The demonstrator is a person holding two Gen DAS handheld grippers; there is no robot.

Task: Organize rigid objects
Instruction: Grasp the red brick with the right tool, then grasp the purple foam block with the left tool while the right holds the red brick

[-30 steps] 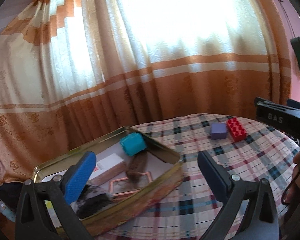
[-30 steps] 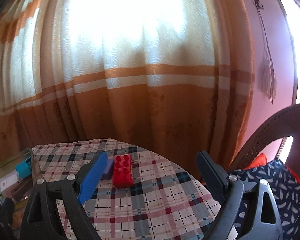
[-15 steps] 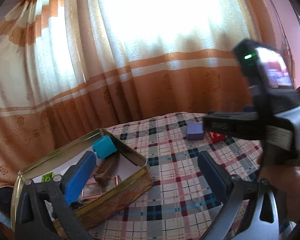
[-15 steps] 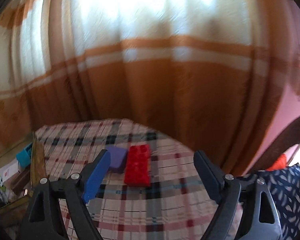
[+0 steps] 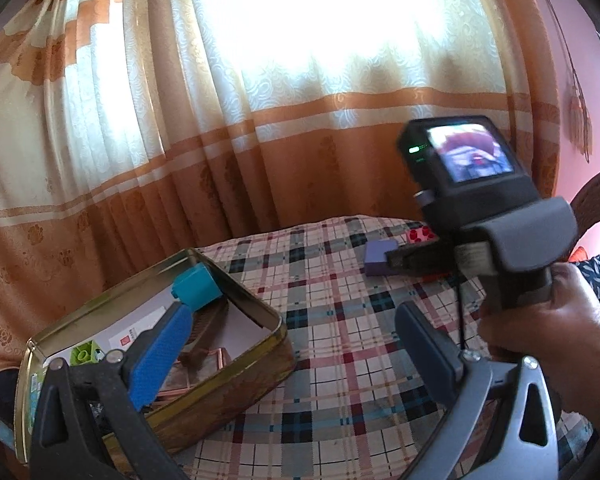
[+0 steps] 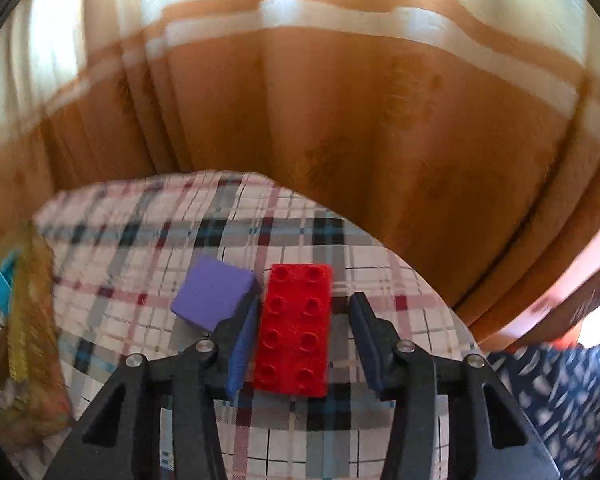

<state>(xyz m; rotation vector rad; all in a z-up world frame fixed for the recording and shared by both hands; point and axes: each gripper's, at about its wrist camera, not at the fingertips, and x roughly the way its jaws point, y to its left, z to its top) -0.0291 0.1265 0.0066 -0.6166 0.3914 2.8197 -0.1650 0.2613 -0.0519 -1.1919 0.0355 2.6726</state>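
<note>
The right gripper (image 6: 300,344), jaws just closing, straddles a red brick (image 6: 294,330), gap at right; blurred tin (image 5: 260,364) holds a teal block (image 5: 198,286); left gripper (image 5: 288,356) gapes empty.

The red brick (image 6: 296,330) lay between the right gripper's (image 6: 300,340) closing jaws, a gap showing at the right pad. The purple block (image 6: 214,298) crowded the left jaw's outer side; bare tablecloth (image 6: 420,312) lay beyond the right jaw.

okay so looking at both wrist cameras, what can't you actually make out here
- Red brick, left wrist view: mostly hidden behind the right gripper's body.
- Tin, right wrist view: blurred and cut off at the left edge; contents unreadable.
- Tin contents, left wrist view: partly covered by the left gripper.
- Label in the tin: too small.
</note>
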